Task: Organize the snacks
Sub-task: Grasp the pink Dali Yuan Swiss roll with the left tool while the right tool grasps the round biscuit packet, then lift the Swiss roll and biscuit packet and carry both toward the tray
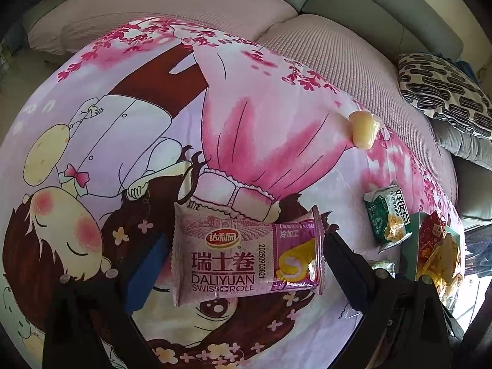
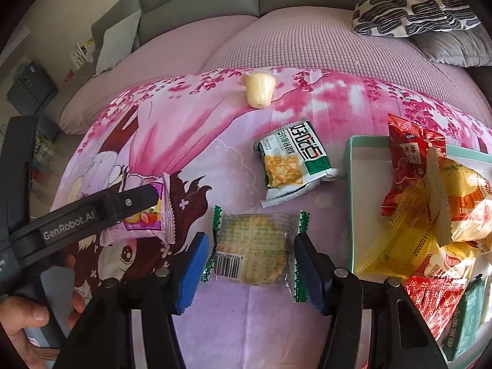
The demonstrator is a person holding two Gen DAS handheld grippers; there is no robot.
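The left gripper (image 1: 246, 255) has its fingers apart around a purple Swiss roll packet (image 1: 246, 258) lying on the cartoon-print blanket (image 1: 246, 129). The right gripper (image 2: 250, 264) straddles a clear-wrapped round cake (image 2: 255, 246), fingers just beside its crimped ends, not visibly pressing. A box (image 2: 350, 184) of snacks sits at far right.

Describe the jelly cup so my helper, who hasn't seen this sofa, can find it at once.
On the pink sofa lies a cartoon blanket strewn with snacks. At its far edge, beyond the green-and-white packet, the jelly cup lies on its side. It is the only pale yellow plastic cup; everything else is a flat wrapper.
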